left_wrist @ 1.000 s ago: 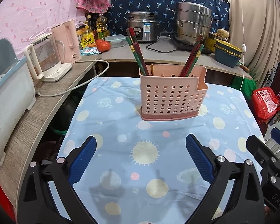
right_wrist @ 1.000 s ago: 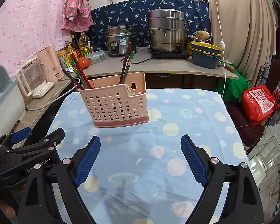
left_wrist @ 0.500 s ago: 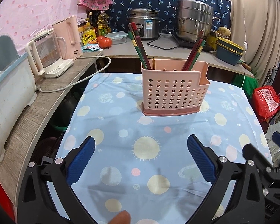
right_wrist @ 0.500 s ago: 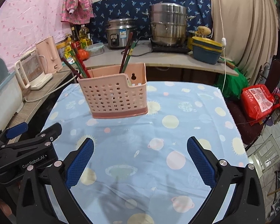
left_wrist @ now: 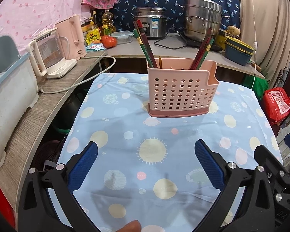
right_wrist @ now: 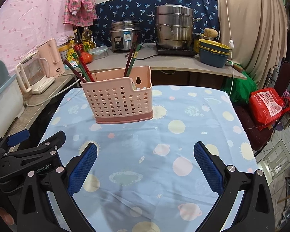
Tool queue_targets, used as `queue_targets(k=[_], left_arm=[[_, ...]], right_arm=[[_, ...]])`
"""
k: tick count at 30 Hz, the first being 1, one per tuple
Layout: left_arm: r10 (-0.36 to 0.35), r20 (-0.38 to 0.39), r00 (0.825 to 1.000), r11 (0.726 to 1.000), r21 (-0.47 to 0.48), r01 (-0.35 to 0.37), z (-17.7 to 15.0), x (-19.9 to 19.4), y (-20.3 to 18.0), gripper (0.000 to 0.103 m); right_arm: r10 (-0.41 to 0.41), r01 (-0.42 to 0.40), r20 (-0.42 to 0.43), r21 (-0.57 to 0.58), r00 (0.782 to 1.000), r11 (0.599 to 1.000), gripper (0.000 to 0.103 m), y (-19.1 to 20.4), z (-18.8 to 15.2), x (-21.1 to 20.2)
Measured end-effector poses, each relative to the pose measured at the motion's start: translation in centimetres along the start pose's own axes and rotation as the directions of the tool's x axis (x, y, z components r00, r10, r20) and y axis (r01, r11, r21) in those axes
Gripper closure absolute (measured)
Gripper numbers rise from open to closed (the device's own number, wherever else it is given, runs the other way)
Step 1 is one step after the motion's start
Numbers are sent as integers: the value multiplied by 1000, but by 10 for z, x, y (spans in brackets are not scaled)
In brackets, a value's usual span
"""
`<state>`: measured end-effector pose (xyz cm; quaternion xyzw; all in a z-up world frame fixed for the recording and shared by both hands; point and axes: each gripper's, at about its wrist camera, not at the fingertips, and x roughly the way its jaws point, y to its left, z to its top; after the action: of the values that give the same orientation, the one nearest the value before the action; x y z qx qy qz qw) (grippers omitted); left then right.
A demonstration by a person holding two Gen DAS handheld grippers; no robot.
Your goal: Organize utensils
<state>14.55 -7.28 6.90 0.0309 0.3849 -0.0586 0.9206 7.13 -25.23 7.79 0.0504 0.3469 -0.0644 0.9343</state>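
A pink perforated utensil holder [left_wrist: 180, 89] is seen standing upright on the bench [left_wrist: 125, 127], which is covered by a light blue cloth printed with suns and planets. Red and green chopsticks [left_wrist: 145, 44] are leaned out of the holder's left compartment, and a second bundle of chopsticks [left_wrist: 202, 51] is leaned out toward the right side. In the right wrist view the same holder [right_wrist: 116, 101] is found slightly left of centre, with chopsticks [right_wrist: 132, 56] rising from it.

The left tongs [left_wrist: 145, 155] are held spread wide above the cloth, with nothing between the blue pads [left_wrist: 83, 166]. The right tongs [right_wrist: 145, 155] are likewise spread to their widest and nothing is gripped. Both are kept well short of the holder.

Behind the bench, a rice cooker [left_wrist: 150, 24] and a steel steamer pot [left_wrist: 202, 18] are set on a counter, and a glass kettle [left_wrist: 50, 58] is placed on the shelf at the left.
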Motion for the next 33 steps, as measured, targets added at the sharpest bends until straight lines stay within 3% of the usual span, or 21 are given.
queue_targets(k=[33], left_arm=[[30, 11, 1000, 999, 13, -30, -1, -1, -2, 7]], right_arm=[[-11, 11, 13, -10, 1000, 1000, 7, 0, 2, 2]])
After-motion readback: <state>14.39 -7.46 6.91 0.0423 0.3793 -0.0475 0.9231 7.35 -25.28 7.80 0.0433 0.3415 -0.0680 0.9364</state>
